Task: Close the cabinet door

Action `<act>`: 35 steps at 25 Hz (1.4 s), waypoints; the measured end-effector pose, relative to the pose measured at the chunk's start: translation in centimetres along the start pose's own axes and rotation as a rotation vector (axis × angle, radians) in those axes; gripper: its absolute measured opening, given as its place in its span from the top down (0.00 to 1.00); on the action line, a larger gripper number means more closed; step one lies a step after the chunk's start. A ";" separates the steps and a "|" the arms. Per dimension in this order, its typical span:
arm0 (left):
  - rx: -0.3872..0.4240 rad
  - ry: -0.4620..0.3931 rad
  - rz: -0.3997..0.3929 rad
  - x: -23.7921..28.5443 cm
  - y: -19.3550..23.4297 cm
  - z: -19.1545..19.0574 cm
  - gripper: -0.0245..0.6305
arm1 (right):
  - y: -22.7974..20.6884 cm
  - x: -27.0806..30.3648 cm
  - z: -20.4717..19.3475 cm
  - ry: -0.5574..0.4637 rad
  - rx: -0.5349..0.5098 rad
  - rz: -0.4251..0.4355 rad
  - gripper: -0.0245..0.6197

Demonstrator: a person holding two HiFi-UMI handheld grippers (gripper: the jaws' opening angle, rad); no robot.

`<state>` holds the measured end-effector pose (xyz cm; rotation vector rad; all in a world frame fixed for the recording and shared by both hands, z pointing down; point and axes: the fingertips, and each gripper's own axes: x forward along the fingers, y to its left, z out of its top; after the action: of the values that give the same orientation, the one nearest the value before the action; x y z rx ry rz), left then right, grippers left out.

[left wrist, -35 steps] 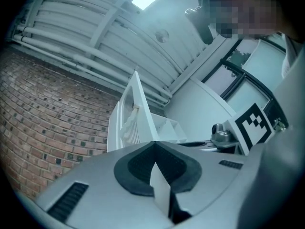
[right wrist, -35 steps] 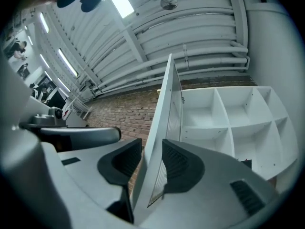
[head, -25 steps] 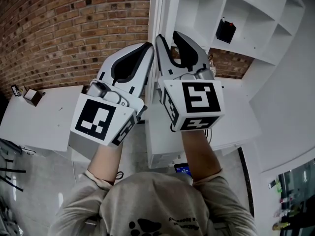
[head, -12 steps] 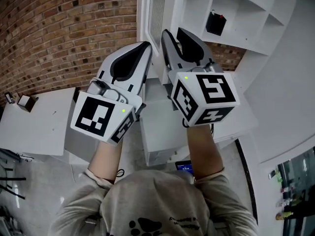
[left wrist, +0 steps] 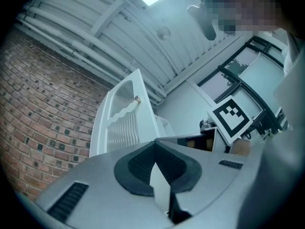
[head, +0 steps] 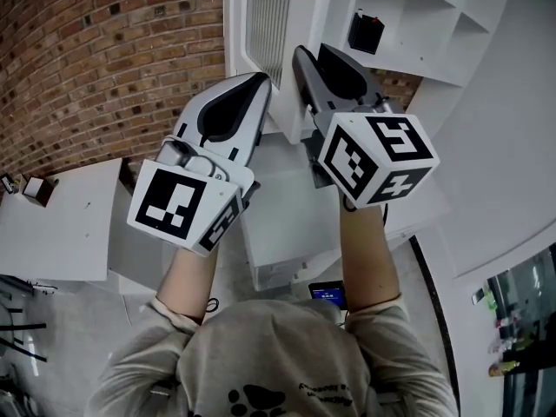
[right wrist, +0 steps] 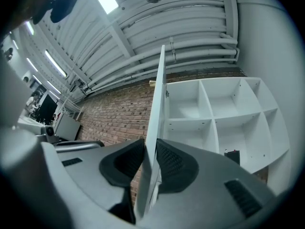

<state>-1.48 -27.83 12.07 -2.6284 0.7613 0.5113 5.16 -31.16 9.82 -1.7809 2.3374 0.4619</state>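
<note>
The white cabinet door [head: 259,20] with its ribbed panel stands open, seen nearly edge-on in the right gripper view [right wrist: 159,94]. My right gripper [head: 301,57] straddles the door's free edge. Its jaws are closing, with the door edge between the pads [right wrist: 170,163], which lie against both faces. My left gripper [head: 259,83] is shut and empty, just left of the door's outer face. In the left gripper view the door [left wrist: 125,123] and its small knob [left wrist: 137,99] rise beyond the closed jaws [left wrist: 155,142]. Behind the door are the open white shelves [head: 417,11].
A black box [head: 366,31] sits in one shelf compartment. A brick wall [head: 104,59] runs along the left, with a white table [head: 61,224] below it. A low white cabinet [head: 287,220] stands under my arms. A curved white wall [head: 504,146] fills the right.
My right gripper moved onto the door's edge and its jaws narrowed around it. The left gripper stayed shut beside the door, and more of the ribbed face now shows.
</note>
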 end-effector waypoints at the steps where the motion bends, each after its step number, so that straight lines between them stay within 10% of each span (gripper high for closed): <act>1: 0.000 0.002 -0.002 0.2 -0.1 -0.1 0.95 | -0.2 0.0 0.0 0.000 0.002 0.001 0.82; 35: 0.030 0.097 0.123 15.6 -3.4 -9.5 0.95 | -18.3 2.5 -3.7 -0.054 0.115 0.241 0.82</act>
<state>15.02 -36.01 14.41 -2.6055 0.9579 0.4043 22.24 -39.07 9.94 -1.4269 2.4972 0.3930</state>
